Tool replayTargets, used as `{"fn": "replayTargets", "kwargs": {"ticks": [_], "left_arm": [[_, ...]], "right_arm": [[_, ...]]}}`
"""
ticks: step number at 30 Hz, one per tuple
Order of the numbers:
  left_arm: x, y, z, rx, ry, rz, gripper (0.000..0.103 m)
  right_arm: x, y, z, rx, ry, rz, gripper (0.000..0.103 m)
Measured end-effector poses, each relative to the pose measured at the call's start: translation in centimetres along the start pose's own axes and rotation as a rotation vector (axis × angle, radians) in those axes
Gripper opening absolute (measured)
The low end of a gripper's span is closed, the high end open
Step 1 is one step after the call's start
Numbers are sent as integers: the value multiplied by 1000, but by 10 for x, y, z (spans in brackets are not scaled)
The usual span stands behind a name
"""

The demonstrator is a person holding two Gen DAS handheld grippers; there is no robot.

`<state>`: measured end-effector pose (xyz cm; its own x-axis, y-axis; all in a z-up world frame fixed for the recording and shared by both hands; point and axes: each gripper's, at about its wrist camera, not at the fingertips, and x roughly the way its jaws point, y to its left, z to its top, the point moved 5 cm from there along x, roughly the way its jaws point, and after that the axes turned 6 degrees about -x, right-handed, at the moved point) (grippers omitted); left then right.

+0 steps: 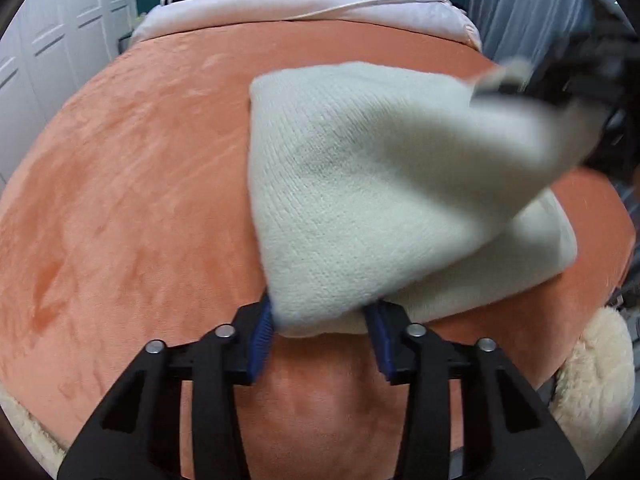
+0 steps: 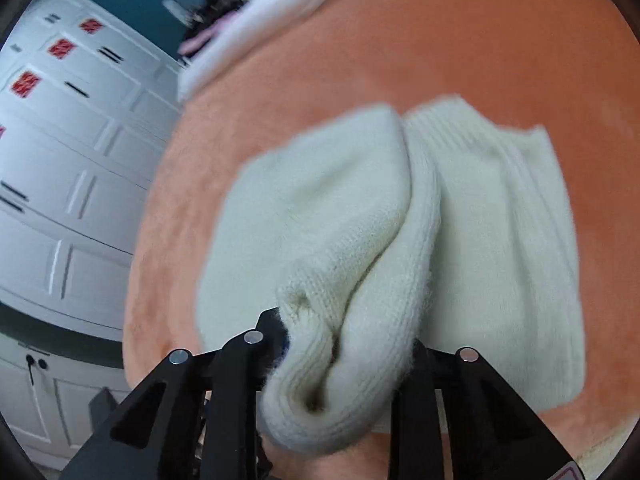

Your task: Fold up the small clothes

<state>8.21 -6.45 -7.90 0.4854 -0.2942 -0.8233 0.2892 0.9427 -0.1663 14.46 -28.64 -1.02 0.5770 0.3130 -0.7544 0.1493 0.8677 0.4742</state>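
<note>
So the thing being folded is a cream-white knit sweater (image 1: 360, 200), chunky and soft-looking, with fine vertical knit rows you can see up close and a ribbed edge bunched in the right wrist view. It sits on an orange fuzzy blanket (image 1: 120, 200) spread over the bed, toward the right side of the blanket in the left wrist view. Part of it lies flat on the blanket and another layer is lifted up over that, stretched between the two tools, so it's half doubled over. The left gripper (image 1: 324, 336) has its blue-padded jaws around the near corner of the lifted layer; the fabric sits between them, pinched at that corner. The right gripper (image 2: 344, 360) has a thick rolled wad of the ribbed edge stuffed between its jaws, clamped on it, and in the left view it shows up as a dark blur at the far right, holding the other corner up. Farther back there's a pale pink duvet (image 1: 320, 0), and white cabinet doors (image 2: 60, 160) on the left.
</note>
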Motion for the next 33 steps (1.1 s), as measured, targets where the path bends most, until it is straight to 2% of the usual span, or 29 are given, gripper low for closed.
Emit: {"fn": "replayTargets", "kwargs": {"ticks": [2,3,5,6,7,8,9,10,11,12,16,19,21,23,25,26,27,31,33], "left_arm": [[-6,-2,3,-26,3,-41,23],[-7,-4,3,-27,3,-50,23],[-1,-12,2,-14,22,-37,23],[7,-13,-2,-27,53,-29,21],[15,-12,-6,-52,88,-27,21],[24,-10,-10,-76,113,-27,21],[25,-12,-12,-76,106,-20,21],[24,-15,-11,-54,98,-2,21],[23,-17,-11,-40,97,13,20],[23,-18,-10,-43,102,15,20],[23,-15,-7,-68,126,6,23],[13,-15,-8,-54,120,5,34],[3,-10,-10,-70,99,-12,53],[-8,-5,-12,-91,80,-23,62],[-15,-4,-13,-103,74,-36,64],[-19,-5,-11,-103,68,-36,65],[-23,-6,-9,-97,56,-28,66],[-37,-14,2,-27,-1,27,72],[-31,-10,2,-13,-3,51,74]], "right_arm": [[-46,19,19,-20,-125,111,18],[-66,22,23,-38,-179,120,18],[-89,7,19,-59,-245,78,18],[-85,-18,11,-26,-230,38,18],[-68,-51,0,25,-176,-22,18],[-45,-86,-14,89,-96,-79,18],[-18,-119,-35,159,5,-113,17],[-7,-136,-51,213,24,-85,16],[-12,-140,-54,231,-29,-33,17],[-17,-139,-54,249,-46,-10,18],[-24,-127,-45,196,-51,-51,20],[-30,-132,-50,218,-56,-24,22],[-36,-134,-56,249,-65,9,32],[-37,-133,-62,268,-60,14,40],[-37,-131,-69,272,-62,28,40],[-38,-133,-67,275,-71,23,23],[-41,-131,-67,275,-92,26,20],[-74,-113,-62,240,-236,91,18],[-70,-120,-73,243,-215,34,18]]}}
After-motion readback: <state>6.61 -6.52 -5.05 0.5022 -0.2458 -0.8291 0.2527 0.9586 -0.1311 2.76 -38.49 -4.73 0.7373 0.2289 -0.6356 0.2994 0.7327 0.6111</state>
